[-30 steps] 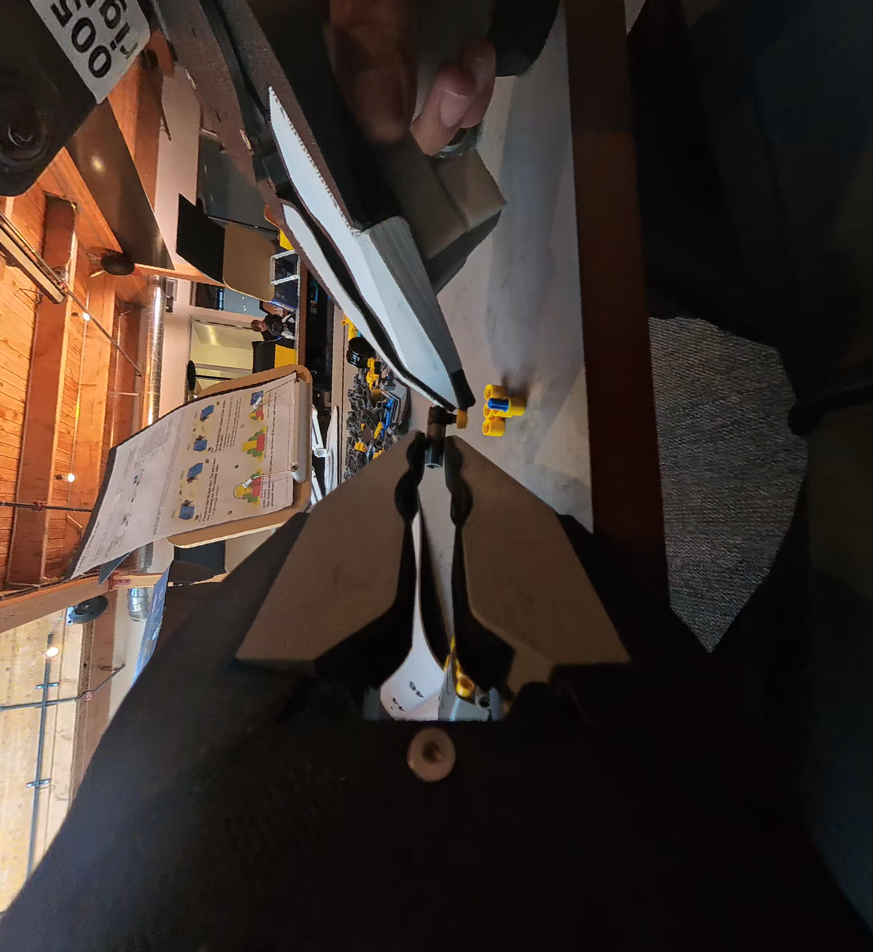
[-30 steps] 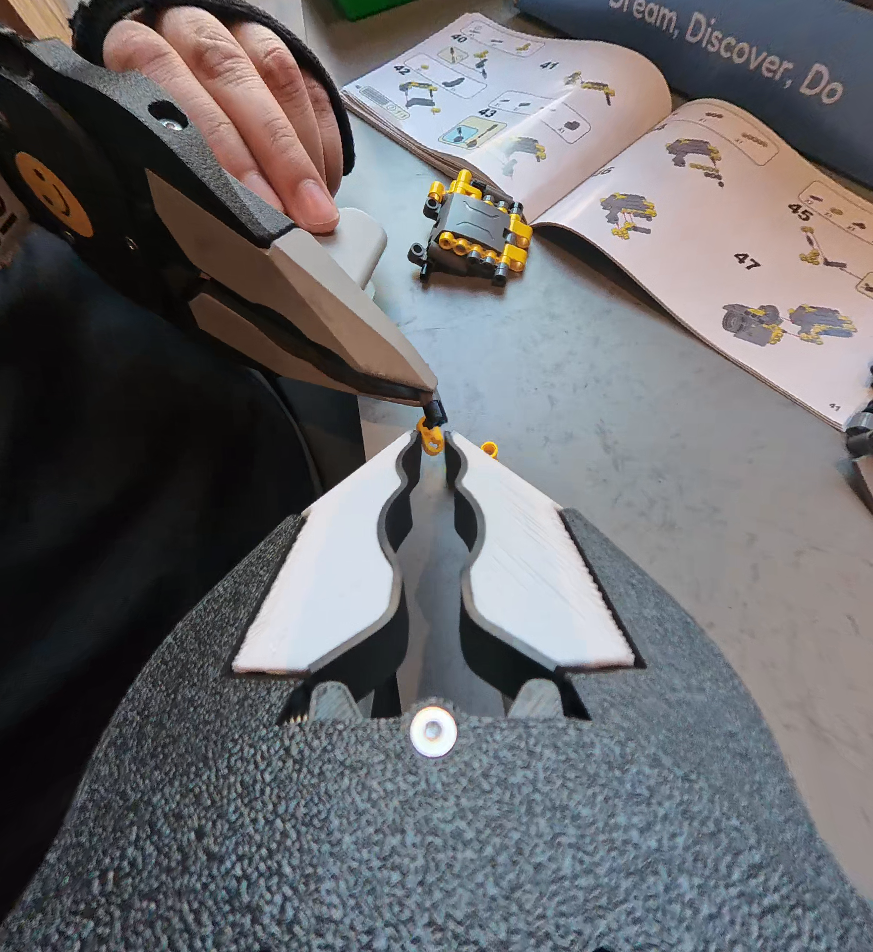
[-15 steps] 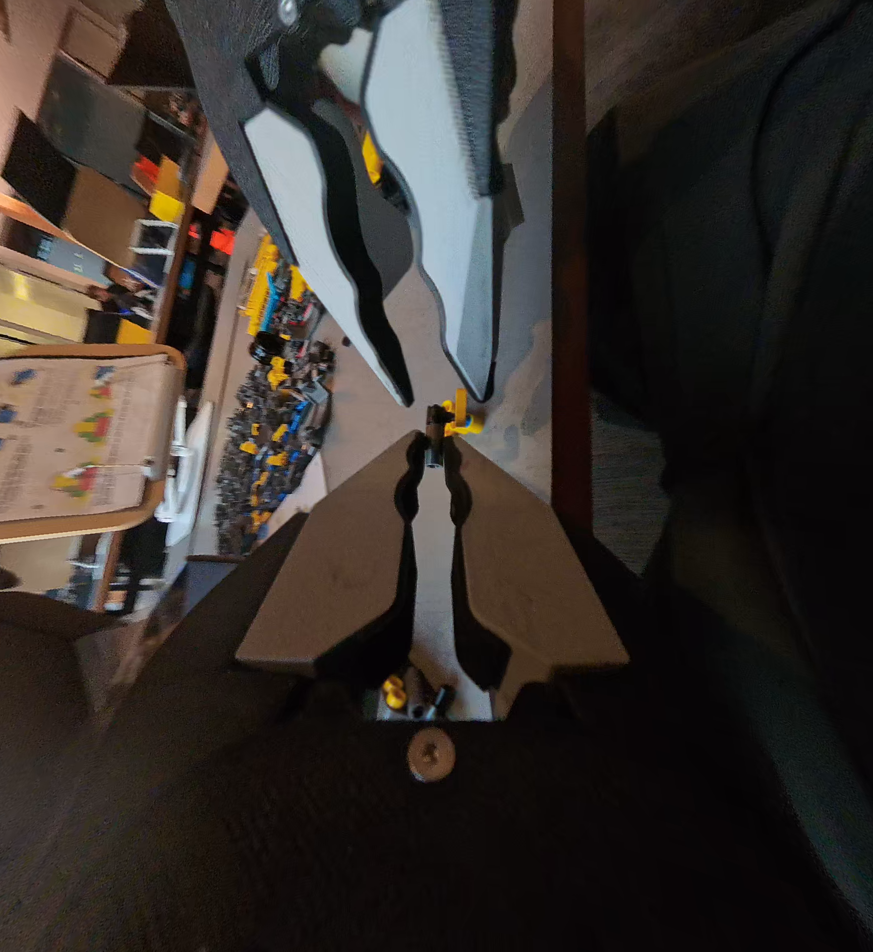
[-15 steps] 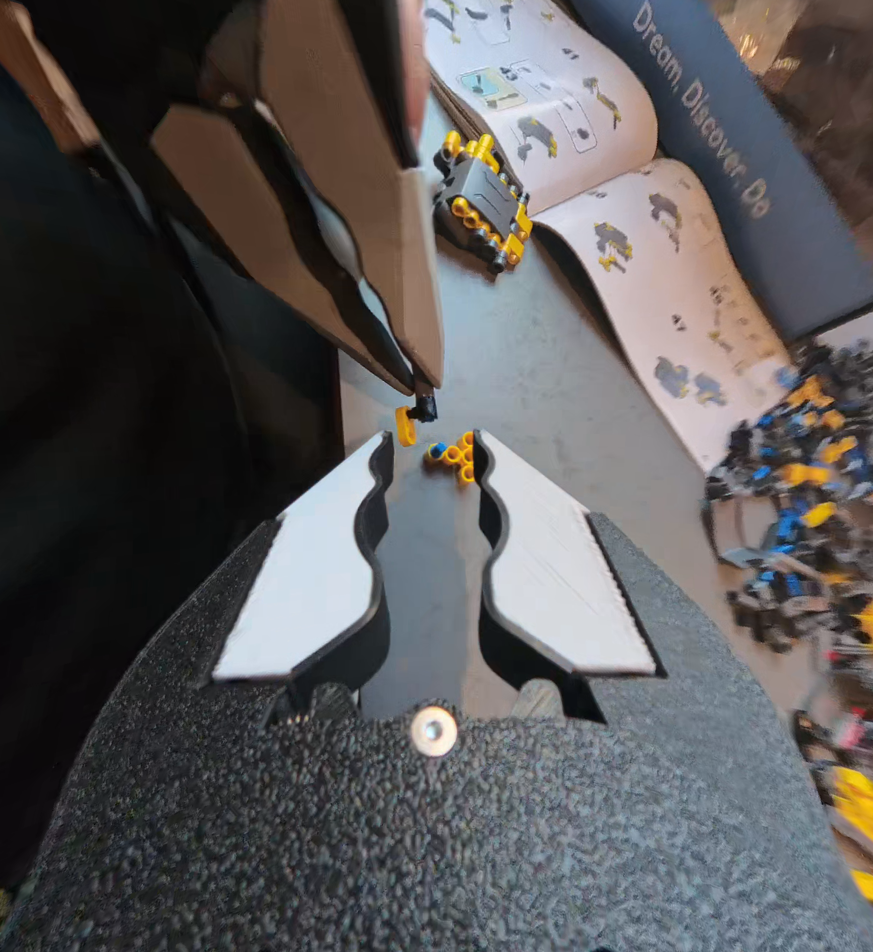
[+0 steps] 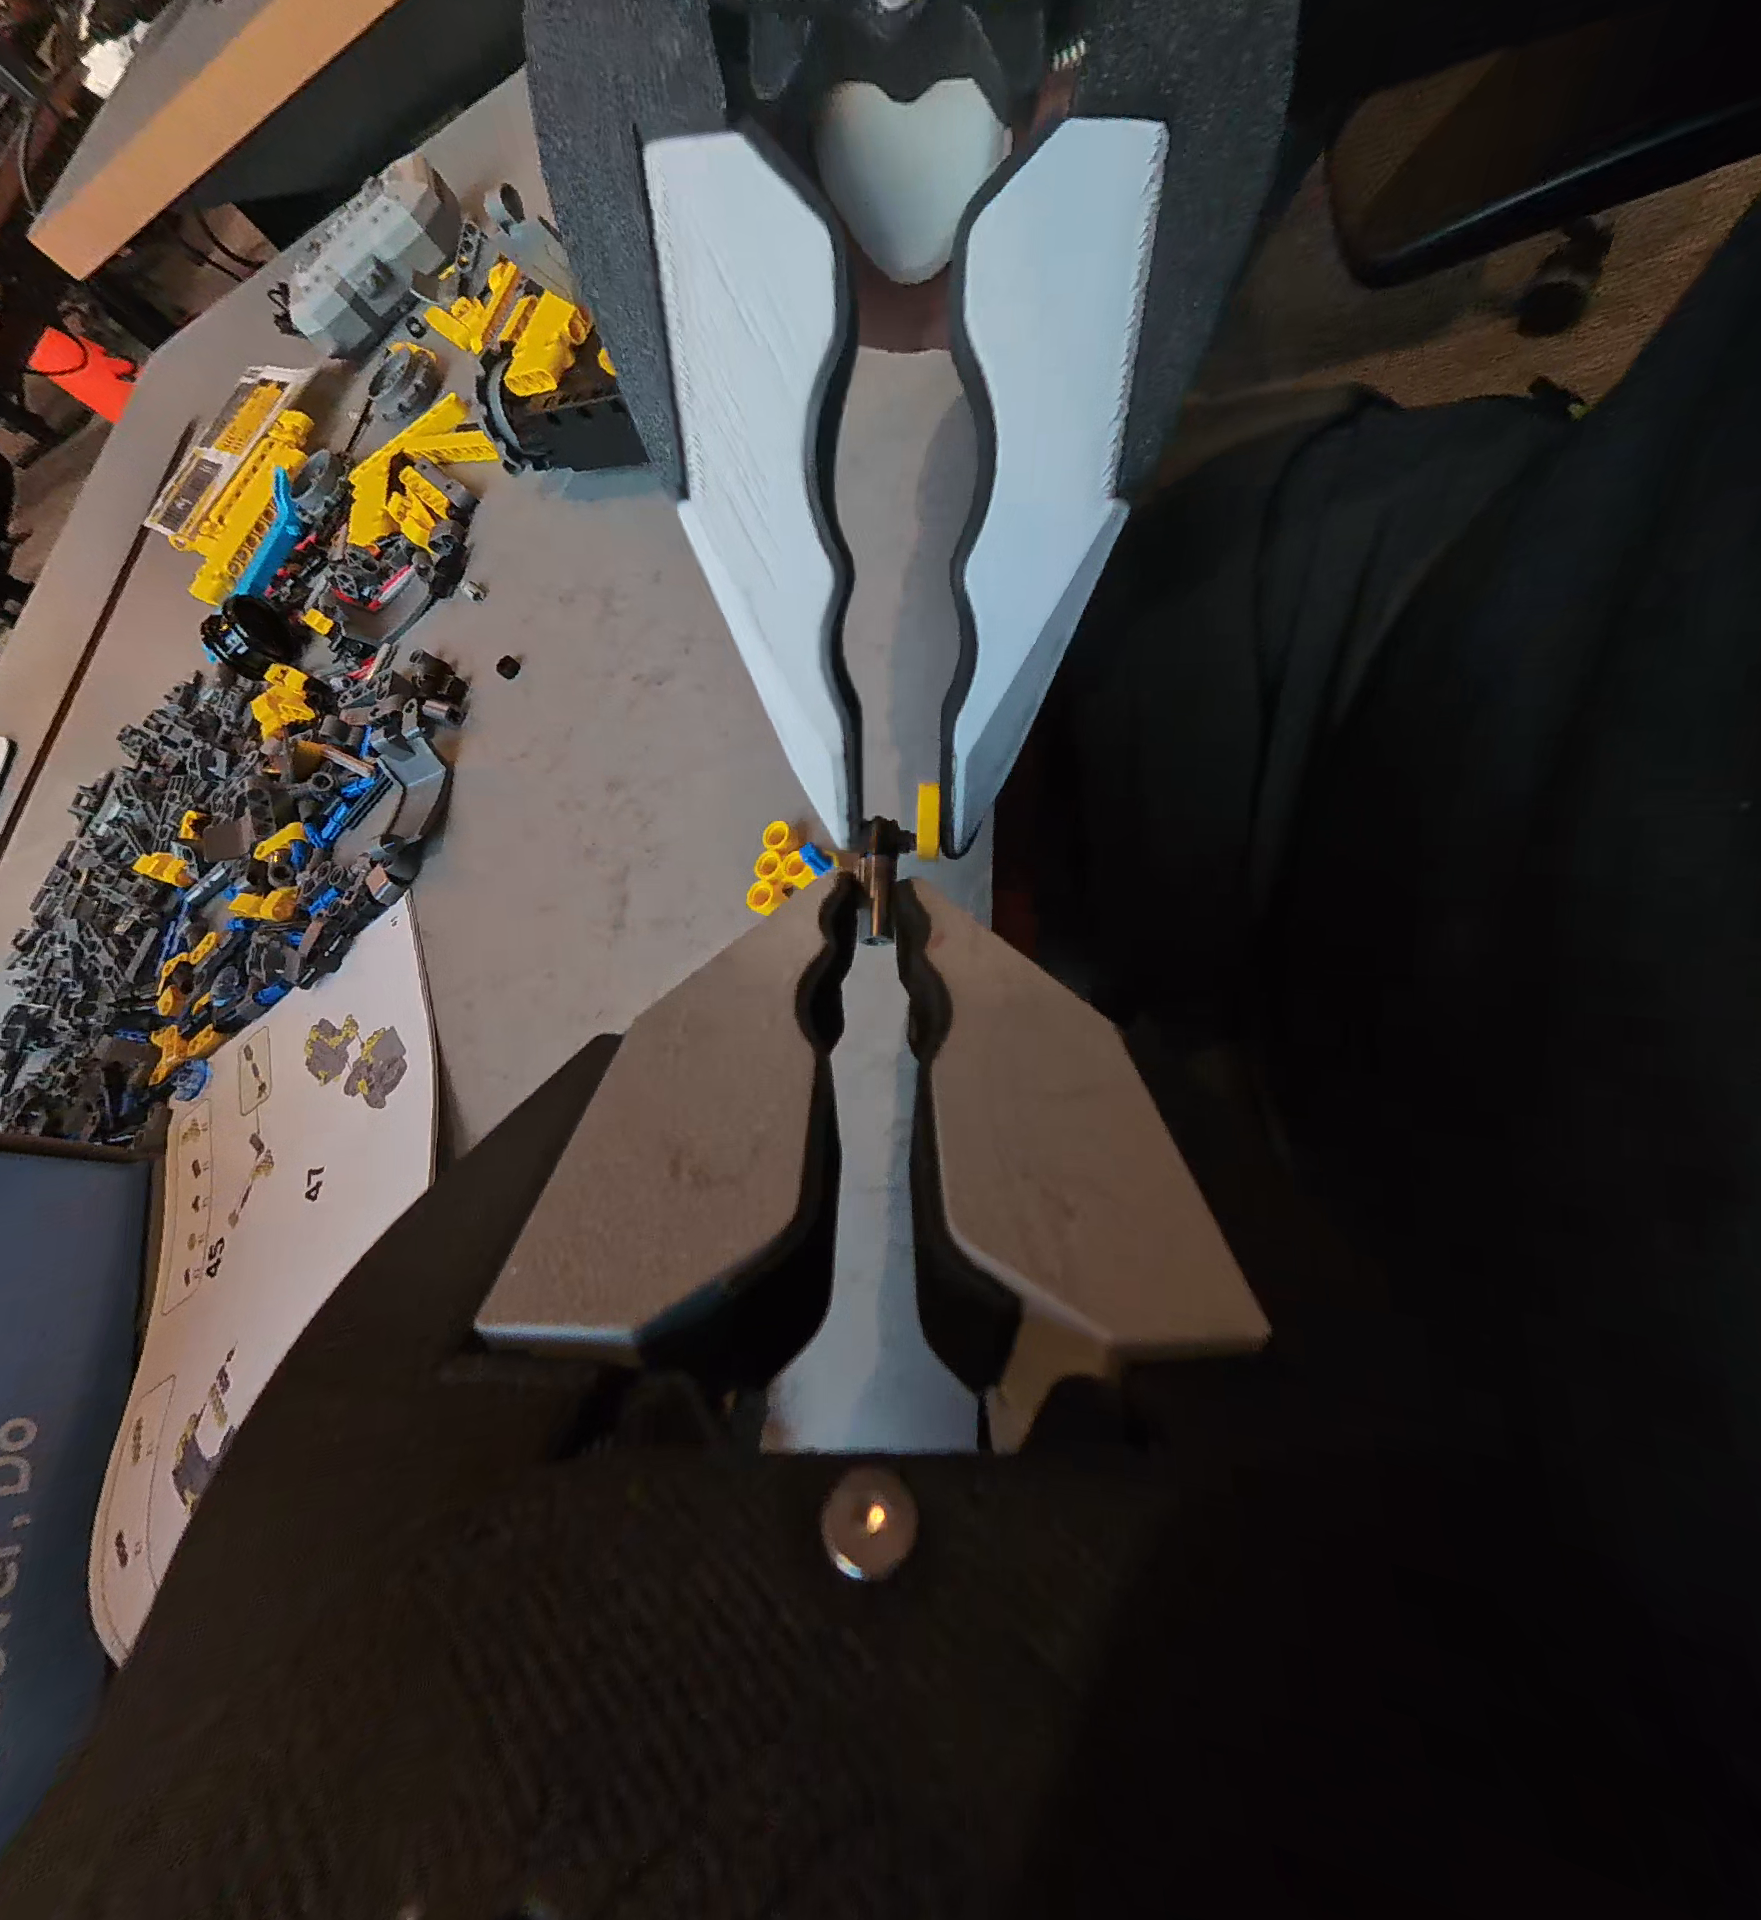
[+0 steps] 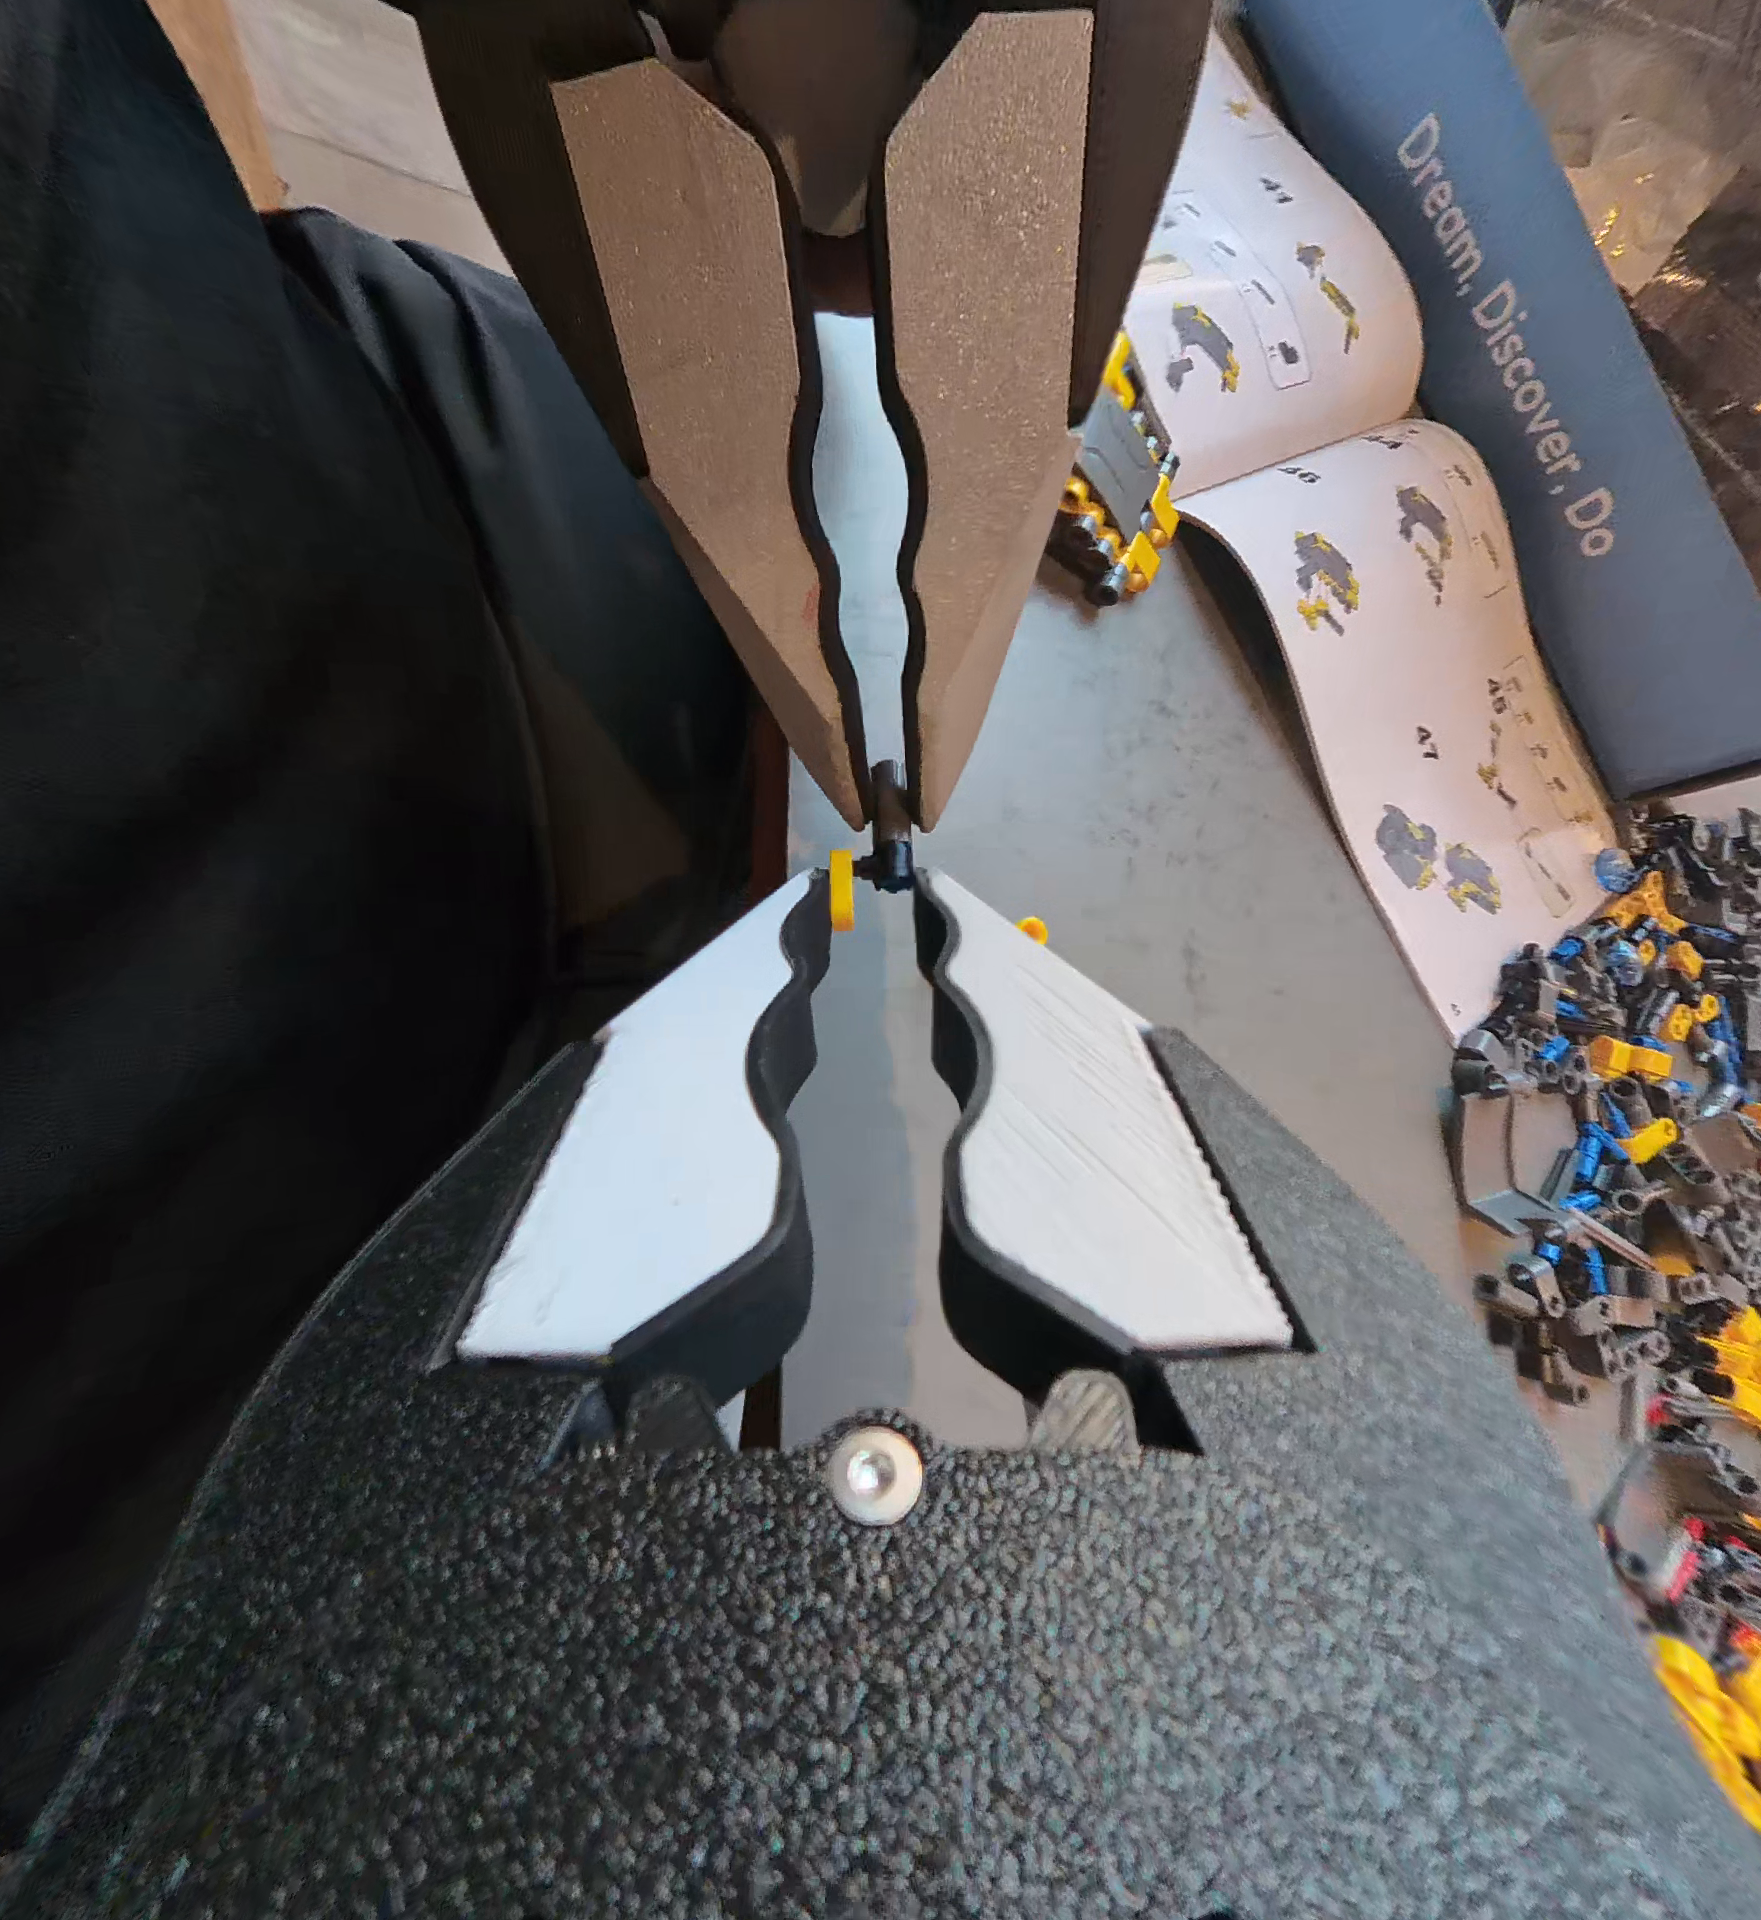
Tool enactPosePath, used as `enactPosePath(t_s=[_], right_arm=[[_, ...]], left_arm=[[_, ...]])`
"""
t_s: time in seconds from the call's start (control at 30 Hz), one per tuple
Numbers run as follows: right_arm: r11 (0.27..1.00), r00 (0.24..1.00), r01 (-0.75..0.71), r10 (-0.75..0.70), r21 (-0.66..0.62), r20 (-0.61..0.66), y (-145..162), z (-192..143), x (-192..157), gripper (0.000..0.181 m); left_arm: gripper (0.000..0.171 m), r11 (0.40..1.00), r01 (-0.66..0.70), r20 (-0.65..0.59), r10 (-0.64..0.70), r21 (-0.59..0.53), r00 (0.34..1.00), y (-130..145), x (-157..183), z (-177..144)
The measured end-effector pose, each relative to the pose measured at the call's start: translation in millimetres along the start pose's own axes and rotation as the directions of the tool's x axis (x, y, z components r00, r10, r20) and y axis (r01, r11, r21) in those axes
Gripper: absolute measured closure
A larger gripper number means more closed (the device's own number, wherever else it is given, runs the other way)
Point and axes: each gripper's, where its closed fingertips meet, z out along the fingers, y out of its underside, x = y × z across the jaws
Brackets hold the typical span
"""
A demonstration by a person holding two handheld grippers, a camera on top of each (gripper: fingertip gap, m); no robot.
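Note:
My left gripper (image 5: 871, 899) is shut on a small black connector (image 5: 874, 904) and holds it just above the grey table (image 5: 595, 779). A small yellow bush (image 5: 926, 821) sits on the connector's side stub. My right gripper (image 6: 868, 883) faces the left gripper (image 6: 891, 821) tip to tip. Its white fingers stand a little apart, with the yellow bush (image 6: 841, 888) and the connector's end (image 6: 889, 805) between the tips. The bush lies against one white fingertip. A yellow piece with a blue pin (image 5: 780, 878) lies on the table just beside the tips.
A pile of black, blue and yellow pieces (image 6: 1634, 1143) lies on the table, beside an open instruction booklet (image 6: 1427, 675) and a dark blue box (image 6: 1541, 416). A small grey and yellow assembly (image 6: 1120, 499) sits by the booklet. The person's dark clothing (image 6: 232, 727) is past the table edge. The grippers are tip to tip, or close to it.
Both grippers have swung round to face each other head-on. The right gripper let go of the yellow bush, opened wide, then narrowed around it. The left stayed shut on the connector.

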Motion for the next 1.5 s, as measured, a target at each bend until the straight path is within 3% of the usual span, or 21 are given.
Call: enactPosePath(t_s=[0.23,0.4,0.6,1.17,1.5], right_arm=[[0.998,0.997,-0.052,0.050,0.030,0.065,0.1,2.5,-7.2,0.167],[0.993,0.989,-0.112,0.109,0.024,0.099,2.3,4.8,-9.8,0.168],[0.989,0.985,-0.141,0.137,0.037,0.107,0.5,4.7,-9.9,0.168],[0.997,0.987,-0.080,0.078,0.013,0.140,1.5,7.8,-20.5,0.167],[1.000,0.997,-0.027,0.027,-0.011,0.071,-2.7,7.9,-15.4,0.171]], left_arm=[[0.167,0.996,0.083,-0.093,-0.082,0.010,0.992,1.5,6.8,-1.6],[0.168,0.998,0.067,-0.087,-0.067,-0.002,0.994,4.0,9.4,-0.3],[0.157,0.989,0.144,-0.148,-0.139,0.025,0.979,-1.9,14.8,-1.6],[0.160,0.991,0.130,-0.191,-0.127,0.006,0.973,3.1,22.6,0.5],[0.163,0.996,0.087,-0.154,-0.085,0.011,0.984,2.2,19.0,-3.7]])
